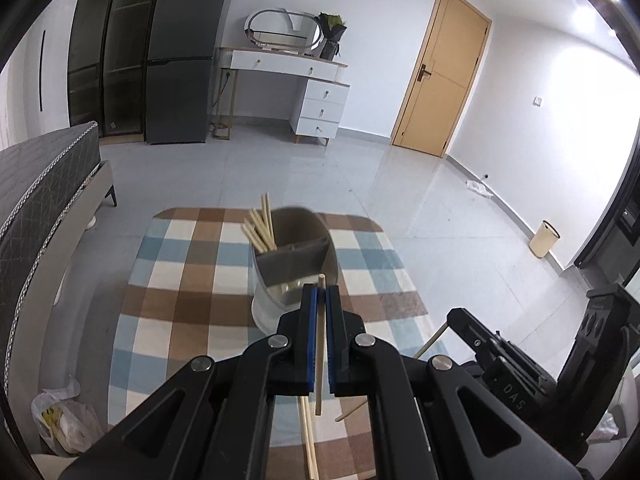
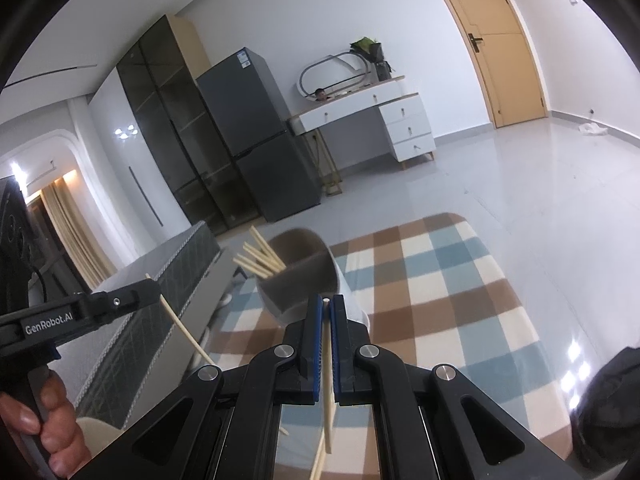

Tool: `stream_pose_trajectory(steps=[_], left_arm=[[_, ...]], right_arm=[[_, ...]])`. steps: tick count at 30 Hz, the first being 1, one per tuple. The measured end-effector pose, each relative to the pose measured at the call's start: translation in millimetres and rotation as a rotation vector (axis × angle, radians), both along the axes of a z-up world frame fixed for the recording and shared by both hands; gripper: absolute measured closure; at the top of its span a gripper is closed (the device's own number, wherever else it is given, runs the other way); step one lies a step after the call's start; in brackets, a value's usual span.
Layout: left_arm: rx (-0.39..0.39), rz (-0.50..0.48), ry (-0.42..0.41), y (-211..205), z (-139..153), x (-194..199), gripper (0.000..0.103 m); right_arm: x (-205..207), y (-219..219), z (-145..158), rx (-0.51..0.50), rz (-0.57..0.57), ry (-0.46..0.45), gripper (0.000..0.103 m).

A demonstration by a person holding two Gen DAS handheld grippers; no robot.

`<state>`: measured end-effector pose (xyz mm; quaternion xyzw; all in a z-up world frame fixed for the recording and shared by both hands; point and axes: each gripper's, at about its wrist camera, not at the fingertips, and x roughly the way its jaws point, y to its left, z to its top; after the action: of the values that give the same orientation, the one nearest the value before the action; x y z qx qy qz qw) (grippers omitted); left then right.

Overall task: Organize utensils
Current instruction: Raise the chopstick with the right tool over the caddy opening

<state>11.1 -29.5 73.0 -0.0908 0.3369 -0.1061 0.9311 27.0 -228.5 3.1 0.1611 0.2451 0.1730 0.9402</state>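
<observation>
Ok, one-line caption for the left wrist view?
Left gripper holding one chopstick before the divided utensil holder on a checked tablecloth.

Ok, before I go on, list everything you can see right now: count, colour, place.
Utensil holder: one, grey-white, on the checked cloth.
Chopsticks in holder: a bundle, pale wood, left compartment.
Loose chopsticks: at least two, pale wood, on the cloth.
Fridge: one, dark grey, far wall.
Dresser: one, white.
Door: one, tan.
Bin: one, cream, by right wall.
Left gripper: black, grips one chopstick.
Right gripper: black, grips one chopstick.

Blue/brown/cream checked cloth [image 1: 192, 280], grey holder [image 1: 296, 264]
</observation>
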Motion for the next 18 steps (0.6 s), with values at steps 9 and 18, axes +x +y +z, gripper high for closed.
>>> stream_pose_trajectory(steps=[9, 18], left_arm=[[-0.052, 0.0, -0.051, 6.3, 31.1, 25.7, 0.103], [-0.132, 0.047, -0.114, 22.6, 52.6, 61.3, 0.103]], right_arm=[[28.9, 7.2, 53.5, -0.049, 0.029, -0.083, 0.1], [75.1, 28.2, 108.9, -0.106, 0.081, -0.163, 0.1]])
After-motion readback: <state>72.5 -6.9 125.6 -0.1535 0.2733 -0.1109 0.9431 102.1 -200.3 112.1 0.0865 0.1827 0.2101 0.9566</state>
